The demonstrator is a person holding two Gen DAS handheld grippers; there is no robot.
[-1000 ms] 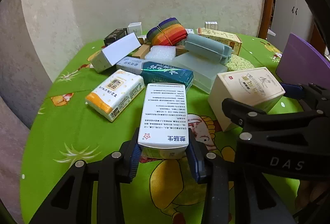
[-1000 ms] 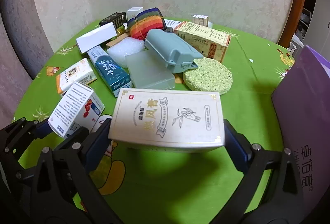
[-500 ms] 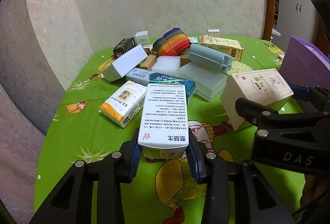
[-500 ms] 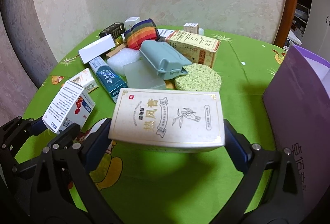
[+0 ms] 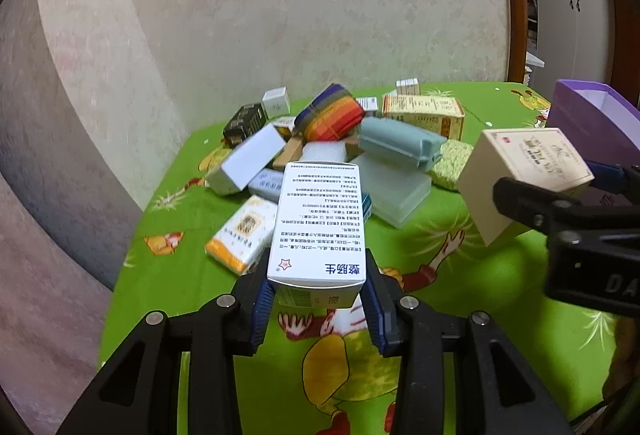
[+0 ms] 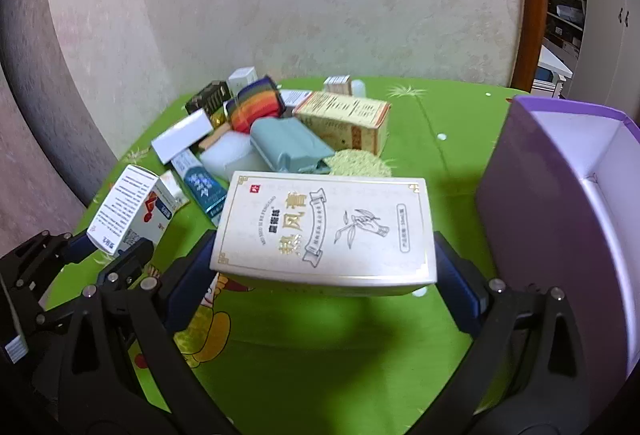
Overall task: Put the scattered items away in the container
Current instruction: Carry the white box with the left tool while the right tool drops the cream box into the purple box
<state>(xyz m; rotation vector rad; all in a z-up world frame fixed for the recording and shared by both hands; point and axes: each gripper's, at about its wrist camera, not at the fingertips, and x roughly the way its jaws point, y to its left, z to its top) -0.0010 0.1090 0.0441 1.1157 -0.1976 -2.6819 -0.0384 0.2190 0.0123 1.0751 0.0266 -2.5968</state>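
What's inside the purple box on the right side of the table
In the right wrist view the open purple box shows only bare pale inner walls, with no items visible inside. Its near wall hides the bottom, so whether anything lies there cannot be seen.

Both tools have lifted their boxes, the white medicine box and cream box, higher above the table.

Round table under green cartoon cloth. On it: purple box at right, pile of cartons, sponge, plastic case.
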